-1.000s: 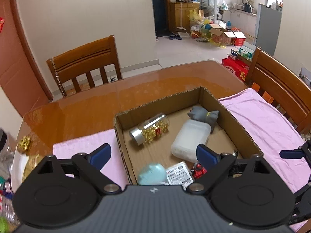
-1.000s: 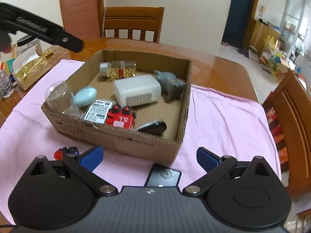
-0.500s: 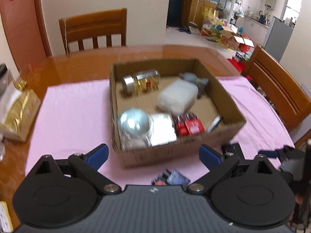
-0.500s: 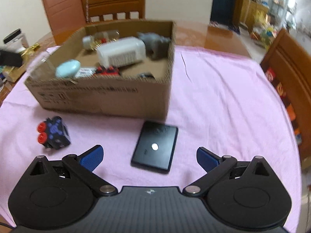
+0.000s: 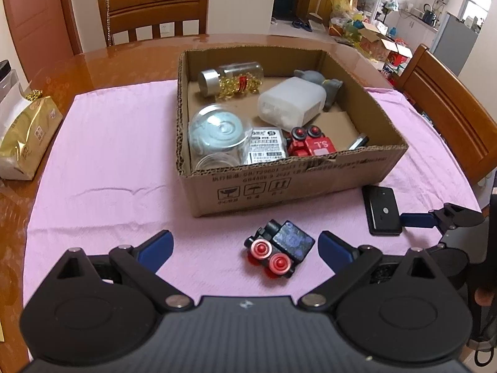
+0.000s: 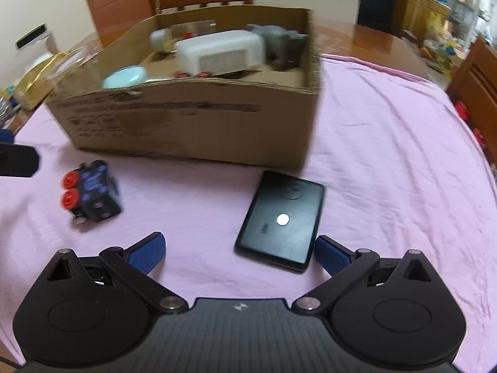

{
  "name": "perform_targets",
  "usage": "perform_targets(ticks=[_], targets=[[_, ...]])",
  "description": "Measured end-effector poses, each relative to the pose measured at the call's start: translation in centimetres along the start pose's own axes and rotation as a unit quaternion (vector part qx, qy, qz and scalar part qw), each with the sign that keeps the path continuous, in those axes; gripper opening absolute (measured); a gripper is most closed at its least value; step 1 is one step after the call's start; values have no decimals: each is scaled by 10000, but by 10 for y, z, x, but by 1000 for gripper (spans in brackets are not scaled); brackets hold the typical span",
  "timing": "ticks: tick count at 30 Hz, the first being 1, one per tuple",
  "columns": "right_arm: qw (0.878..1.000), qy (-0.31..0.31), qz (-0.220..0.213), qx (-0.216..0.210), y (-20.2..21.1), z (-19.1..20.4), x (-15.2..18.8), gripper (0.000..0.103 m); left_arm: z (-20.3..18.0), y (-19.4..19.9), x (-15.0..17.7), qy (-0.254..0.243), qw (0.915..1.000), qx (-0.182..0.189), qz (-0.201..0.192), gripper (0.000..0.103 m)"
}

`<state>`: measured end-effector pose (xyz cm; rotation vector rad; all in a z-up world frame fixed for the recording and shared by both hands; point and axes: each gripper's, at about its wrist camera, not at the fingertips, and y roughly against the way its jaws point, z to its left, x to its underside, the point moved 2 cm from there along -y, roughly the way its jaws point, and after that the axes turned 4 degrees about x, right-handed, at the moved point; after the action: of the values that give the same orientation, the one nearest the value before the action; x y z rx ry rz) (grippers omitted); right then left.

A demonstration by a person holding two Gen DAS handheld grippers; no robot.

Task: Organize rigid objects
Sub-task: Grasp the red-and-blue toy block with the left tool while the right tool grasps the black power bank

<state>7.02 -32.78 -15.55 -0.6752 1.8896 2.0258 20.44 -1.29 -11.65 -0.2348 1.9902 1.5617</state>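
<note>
A cardboard box (image 5: 310, 180) (image 6: 192, 124) on the pink cloth holds a glass jar, a vial of gold capsules, a white bottle, a grey figure, a red toy truck and a battery pack. A dark toy car with red wheels (image 5: 279, 253) (image 6: 90, 191) lies on the cloth in front of the box, just ahead of my open left gripper (image 5: 245, 245), nearer its right finger. A flat black device (image 6: 281, 220) (image 5: 382, 209) lies to the right, just ahead of my open right gripper (image 6: 240, 250), touching or nearly touching its right finger.
A gold packet (image 5: 26, 133) and a clear container lie at the table's left edge. Wooden chairs stand behind (image 5: 152, 12) and to the right (image 5: 447, 115). The pink cloth (image 6: 388, 143) is bare right of the box.
Both grippers have drawn back from over the box and come down toward the cloth. The toy car and black device now lie just ahead of the fingers. Both stay open.
</note>
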Motion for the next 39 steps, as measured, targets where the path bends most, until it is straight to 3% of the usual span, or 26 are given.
perform_targets(ticks=[6, 10, 14, 20, 27, 39], targets=[[9990, 298, 125, -300, 5, 5, -1, 103, 3, -3, -1, -18, 10000, 33, 55, 99], [9979, 628, -111, -108, 4, -12, -15, 103, 2, -8, 0, -56, 9999, 104, 127, 99], [9944, 1005, -222, -246, -8, -21, -33, 103, -1, -13, 1, -122, 9996, 154, 218, 99], [9864, 1489, 69, -692, -27, -13, -41, 103, -6, -19, 5, -238, 9988, 254, 334, 99], [9811, 1566, 323, -1088, -8, 1, -21, 103, -13, -29, 6, -529, 9968, 440, 397, 98], [9880, 1377, 241, -651, 11, 13, 13, 103, -29, -71, 4, -812, 9905, 993, 497, 96]])
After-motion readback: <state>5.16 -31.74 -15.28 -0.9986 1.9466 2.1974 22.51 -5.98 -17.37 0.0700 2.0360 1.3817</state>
